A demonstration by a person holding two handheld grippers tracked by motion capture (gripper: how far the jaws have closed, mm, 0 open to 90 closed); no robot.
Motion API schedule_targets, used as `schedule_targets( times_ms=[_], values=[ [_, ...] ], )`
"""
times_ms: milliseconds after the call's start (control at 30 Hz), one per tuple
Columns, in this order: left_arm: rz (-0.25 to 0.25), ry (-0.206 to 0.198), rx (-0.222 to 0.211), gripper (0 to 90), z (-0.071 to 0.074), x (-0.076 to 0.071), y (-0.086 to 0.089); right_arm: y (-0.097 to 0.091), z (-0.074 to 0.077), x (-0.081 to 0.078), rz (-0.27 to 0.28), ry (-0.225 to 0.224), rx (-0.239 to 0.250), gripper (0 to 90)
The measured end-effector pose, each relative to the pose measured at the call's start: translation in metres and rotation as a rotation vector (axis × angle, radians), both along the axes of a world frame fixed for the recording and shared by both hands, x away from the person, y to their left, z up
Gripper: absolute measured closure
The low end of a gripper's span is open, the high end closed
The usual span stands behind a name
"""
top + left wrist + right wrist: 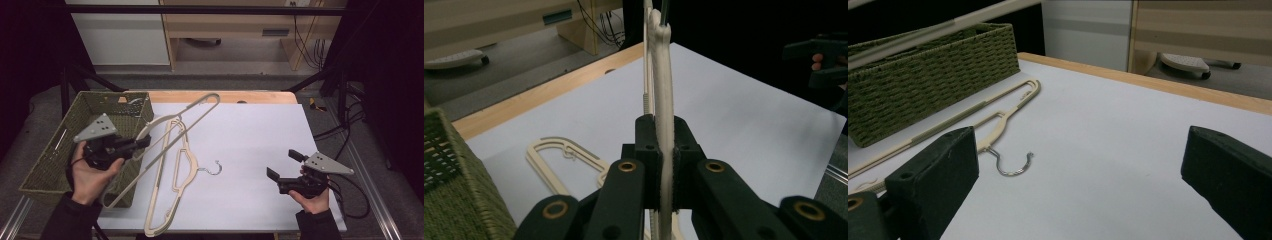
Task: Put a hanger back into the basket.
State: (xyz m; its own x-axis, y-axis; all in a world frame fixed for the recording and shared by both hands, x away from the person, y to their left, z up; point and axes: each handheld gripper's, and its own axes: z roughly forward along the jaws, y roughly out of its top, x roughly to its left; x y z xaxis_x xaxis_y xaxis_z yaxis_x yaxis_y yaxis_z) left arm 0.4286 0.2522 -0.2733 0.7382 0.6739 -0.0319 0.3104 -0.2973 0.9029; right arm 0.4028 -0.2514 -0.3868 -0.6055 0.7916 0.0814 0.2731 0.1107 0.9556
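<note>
Your left hand-held gripper (141, 145) is clamped on the raised hanger (165, 142); swing it over the basket (55, 155) beside it. Right hand-held gripper (282, 164): jaws apart, empty.

Lighting: the white sheet (250, 150) is evenly and moderately lit from above; only soft, faint shadows are cast. Surroundings: the left and right edges of the high view are lost in near-black. Glare: none is noted on the sheet. Focus: in the left gripper view the near black jaws are rendered soft, as are those at the bottom corners of the right gripper view. Sharpness: all three pictures are slightly grainy and low in detail.
</note>
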Motion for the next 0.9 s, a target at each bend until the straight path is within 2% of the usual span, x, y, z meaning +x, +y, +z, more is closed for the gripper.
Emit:
schedule_targets(
  times_ms=[67, 100, 200, 233, 267, 433, 500, 567, 633, 667, 733, 900],
  values=[
    [0.014, 0.004, -0.002, 85.3, 0.009, 0.007, 0.017, -0.002, 0.001, 0.000, -0.009, 0.000, 0.000, 2.3],
    [0.014, 0.004, -0.002, 85.3, 0.009, 0.007, 0.017, -0.003, 0.001, -0.001, -0.010, 0.001, 0.000, 2.4],
    [0.033, -0.008, 0.027, 85.3, 0.014, 0.015, 0.031, -0.004, 0.001, 0.000, -0.014, 0.001, 0.002, 2.3],
    [0.036, -0.015, 0.036, 85.3, 0.015, 0.021, 0.041, -0.004, 0.001, 0.000, -0.017, 0.004, 0.005, 2.3],
    [0.036, -0.015, 0.036, 85.3, 0.015, 0.021, 0.041, -0.004, 0.001, 0.000, -0.017, 0.004, 0.005, 2.3],
    [0.065, -0.026, 0.042, 85.3, 0.018, 0.036, 0.070, -0.005, 0.001, 0.000, -0.018, 0.007, 0.005, 2.4],
    [0.081, -0.019, 0.046, 85.3, 0.018, 0.041, 0.079, -0.005, 0.001, 0.000, -0.018, 0.008, 0.003, 2.4],
    [0.107, -0.018, 0.073, 85.3, 0.016, 0.047, 0.095, -0.005, 0.000, 0.000, -0.018, 0.008, -0.001, 2.4],
    [0.114, -0.022, 0.086, 85.3, 0.015, 0.049, 0.100, -0.005, 0.000, 0.000, -0.016, 0.008, 0.001, 2.4],
    [0.135, -0.010, 0.090, 85.3, 0.013, 0.053, 0.110, -0.004, 0.001, 0.000, -0.017, 0.007, -0.001, 2.4],
    [0.144, -0.007, 0.093, 85.3, 0.012, 0.056, 0.115, -0.004, 0.001, 0.000, -0.015, 0.007, -0.001, 2.4],
    [0.188, 0.005, 0.108, 85.3, 0.003, 0.066, 0.143, -0.005, 0.000, 0.000, -0.015, 0.007, -0.003, 2.4]
  ],
)
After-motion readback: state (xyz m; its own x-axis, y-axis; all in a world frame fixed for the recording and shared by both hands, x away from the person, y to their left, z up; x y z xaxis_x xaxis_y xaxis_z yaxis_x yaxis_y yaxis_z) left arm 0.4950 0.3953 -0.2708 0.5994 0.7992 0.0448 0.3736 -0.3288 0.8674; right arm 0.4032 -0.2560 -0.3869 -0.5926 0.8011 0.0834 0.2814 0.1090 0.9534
